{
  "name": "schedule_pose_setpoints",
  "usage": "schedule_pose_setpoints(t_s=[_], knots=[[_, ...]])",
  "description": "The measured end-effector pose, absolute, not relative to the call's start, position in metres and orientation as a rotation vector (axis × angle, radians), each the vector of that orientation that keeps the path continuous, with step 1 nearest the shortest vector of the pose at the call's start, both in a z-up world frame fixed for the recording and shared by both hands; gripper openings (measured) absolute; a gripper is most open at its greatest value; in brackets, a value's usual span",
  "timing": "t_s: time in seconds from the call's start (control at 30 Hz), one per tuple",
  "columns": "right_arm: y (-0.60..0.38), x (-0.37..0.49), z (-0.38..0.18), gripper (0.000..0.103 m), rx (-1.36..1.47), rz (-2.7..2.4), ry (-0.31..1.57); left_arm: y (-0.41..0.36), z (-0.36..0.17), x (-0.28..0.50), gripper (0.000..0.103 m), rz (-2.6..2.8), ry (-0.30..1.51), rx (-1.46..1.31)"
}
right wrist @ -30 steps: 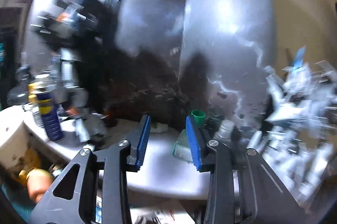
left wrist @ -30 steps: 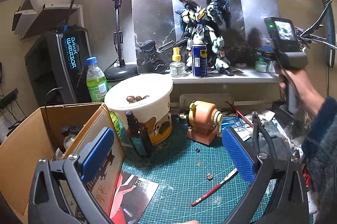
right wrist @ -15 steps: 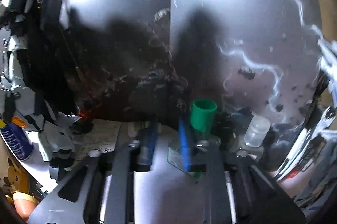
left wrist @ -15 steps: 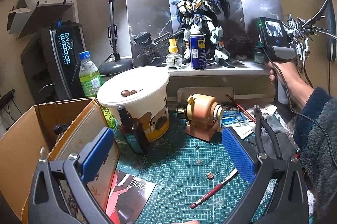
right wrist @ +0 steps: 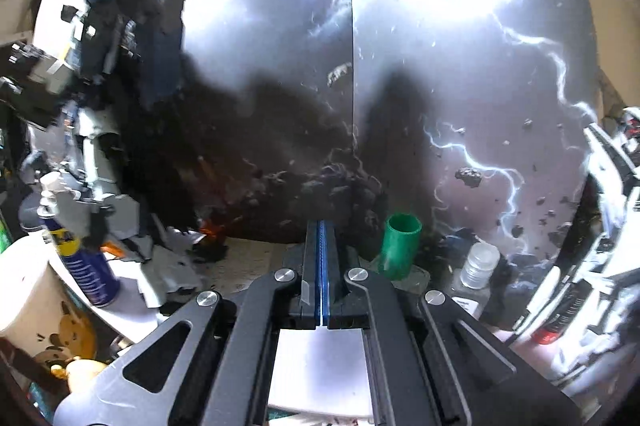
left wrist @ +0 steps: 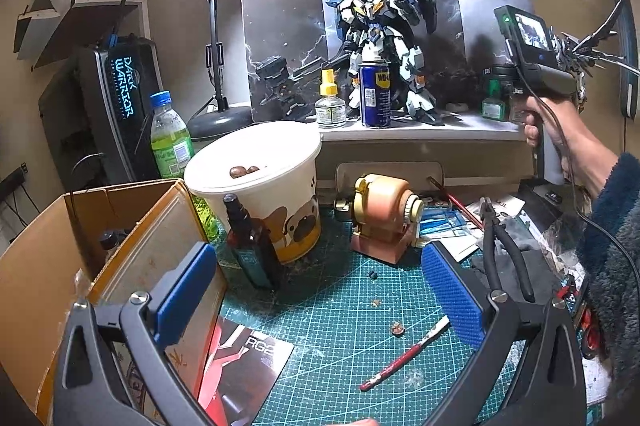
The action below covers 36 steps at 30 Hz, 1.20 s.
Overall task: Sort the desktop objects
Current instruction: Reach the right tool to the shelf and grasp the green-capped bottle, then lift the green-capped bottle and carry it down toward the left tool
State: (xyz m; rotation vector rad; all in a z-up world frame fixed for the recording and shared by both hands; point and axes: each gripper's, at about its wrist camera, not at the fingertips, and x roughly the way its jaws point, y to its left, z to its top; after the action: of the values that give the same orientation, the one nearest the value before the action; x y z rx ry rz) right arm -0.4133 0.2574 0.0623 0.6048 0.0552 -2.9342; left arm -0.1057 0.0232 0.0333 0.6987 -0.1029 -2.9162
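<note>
The right gripper (right wrist: 322, 258) is pressed fully closed on nothing, just left of the green-capped bottle (right wrist: 398, 246); pushing forward could topple that bottle

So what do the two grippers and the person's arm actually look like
Left gripper: dark grey arms, silver screws, ribbed blue pads. Right gripper: the same grey frame and blue pads; from the left view, a grey pistol handle, small lit screen, green light, trailing black cable. The sleeve is fuzzy dark teal.

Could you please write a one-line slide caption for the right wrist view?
Right hand-held gripper shut on nothing beside the green-capped bottle on the shelf.
</note>
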Motion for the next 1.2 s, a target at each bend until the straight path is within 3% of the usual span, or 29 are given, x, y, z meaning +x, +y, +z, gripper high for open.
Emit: schedule_pose_setpoints(t_s=[0.2,0.23,0.3,0.53,0.7,0.83,1.0,1.2], knots=[[0.268,-0.406,0.056,0.002,0.615,-2.926,0.004,0.021,0.029,-0.102,0.103,-2.934,-0.065,0.698],[0.269,-0.407,0.052,0.004,0.603,-2.938,0.018,0.02,0.028,-0.104,0.103,-2.942,-0.055,0.706],[0.27,-0.41,0.047,0.024,0.587,-2.955,0.041,0.02,0.025,-0.107,0.103,-2.954,-0.04,0.724],[0.276,-0.432,0.047,0.024,0.585,-3.032,0.07,0.02,0.018,-0.119,0.103,-2.989,0.0,0.736],[0.28,-0.448,0.045,0.042,0.595,-3.112,0.031,0.021,0.016,-0.122,0.103,-3.019,0.036,0.748],[0.27,-0.459,0.04,0.042,0.6,-3.111,0.095,0.024,0.016,-0.123,0.103,-3.028,0.026,0.738],[0.264,-0.473,0.039,0.02,0.635,-3.11,0.088,0.025,0.014,-0.123,0.103,-3.022,0.013,0.753],[0.258,-0.467,0.039,0.02,0.62,-3.105,0.099,0.024,0.015,-0.122,0.103,-3.005,0.01,0.757]])
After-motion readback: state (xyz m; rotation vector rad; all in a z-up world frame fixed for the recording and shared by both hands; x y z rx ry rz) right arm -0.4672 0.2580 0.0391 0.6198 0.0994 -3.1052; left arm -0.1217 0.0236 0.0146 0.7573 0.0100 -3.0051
